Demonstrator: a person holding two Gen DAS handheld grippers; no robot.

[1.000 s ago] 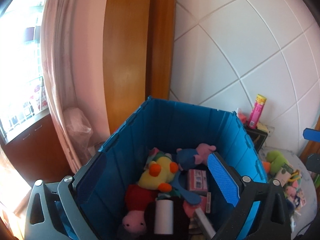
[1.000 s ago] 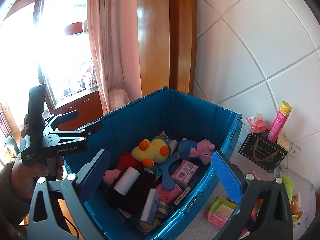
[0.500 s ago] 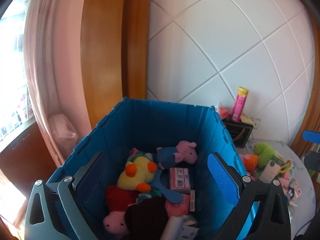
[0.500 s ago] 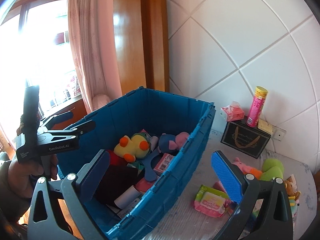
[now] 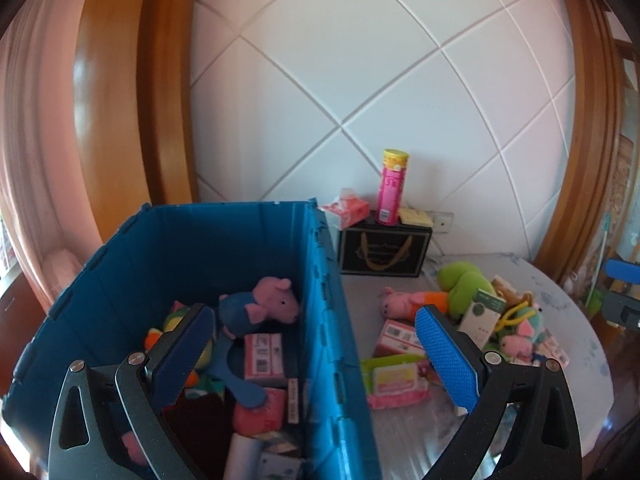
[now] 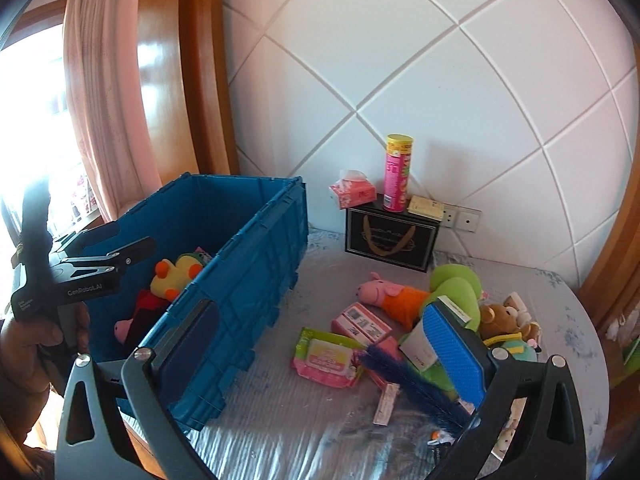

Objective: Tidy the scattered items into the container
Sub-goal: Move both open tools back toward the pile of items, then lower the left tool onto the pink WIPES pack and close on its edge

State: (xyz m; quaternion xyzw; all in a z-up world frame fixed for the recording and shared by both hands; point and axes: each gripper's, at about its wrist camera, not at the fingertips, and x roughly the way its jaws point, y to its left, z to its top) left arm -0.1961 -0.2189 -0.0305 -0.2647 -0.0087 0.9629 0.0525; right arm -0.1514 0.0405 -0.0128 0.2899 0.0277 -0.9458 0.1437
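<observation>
Over the blue container (image 5: pixel 320 320) at the worktop's (image 6: pixel 320 420) left, the left claw (image 5: pixel 316 356) hung released, grasping nothing; the right claw (image 6: pixel 336 344) gaped empty above scattered items (image 6: pixel 420 320) lying right of it.

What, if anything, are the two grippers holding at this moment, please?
Nothing: the left gripper and right gripper both have open, empty jaws.

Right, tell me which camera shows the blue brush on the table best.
The right wrist view: the blue brush lies in plain sight, across the pink items beside the wipes pack. The left wrist view shows none of it that I can make out.
</observation>
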